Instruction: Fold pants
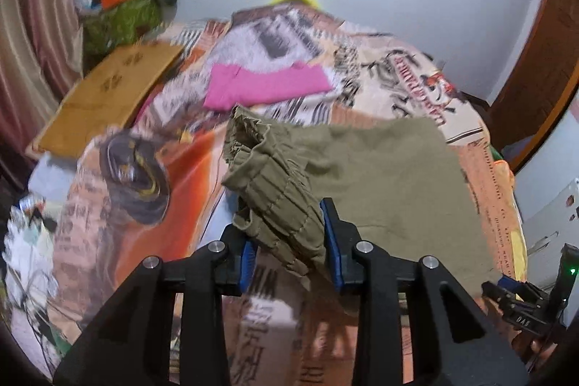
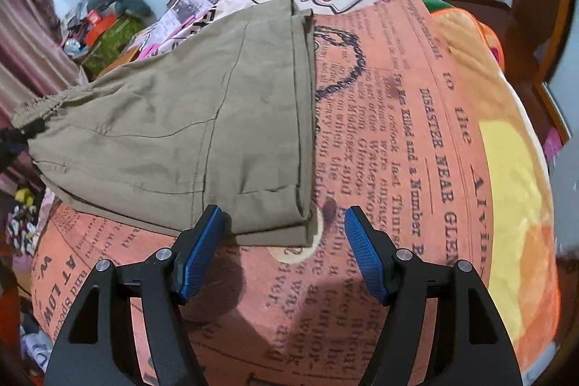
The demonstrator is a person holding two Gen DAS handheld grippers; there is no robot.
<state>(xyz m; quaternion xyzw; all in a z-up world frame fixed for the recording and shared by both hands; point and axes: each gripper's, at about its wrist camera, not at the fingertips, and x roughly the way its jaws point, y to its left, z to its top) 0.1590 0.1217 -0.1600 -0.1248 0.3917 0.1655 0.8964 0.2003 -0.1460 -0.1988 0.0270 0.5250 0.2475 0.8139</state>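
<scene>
Olive-green pants lie across a bed with a newspaper-print cover. My left gripper is shut on the bunched elastic waistband and holds it lifted above the cover. In the right wrist view the pants spread out flat, hem end toward the right. My right gripper is open, its blue pads on either side of the near hem corner, just above the cover. The right gripper also shows at the left view's lower right edge.
A folded pink garment lies further up the bed. A brown cardboard sheet sits at the bed's left edge, with a cluttered green bag behind it. A yellow and orange plush cushion lies right of the pants. A curtain hangs at left.
</scene>
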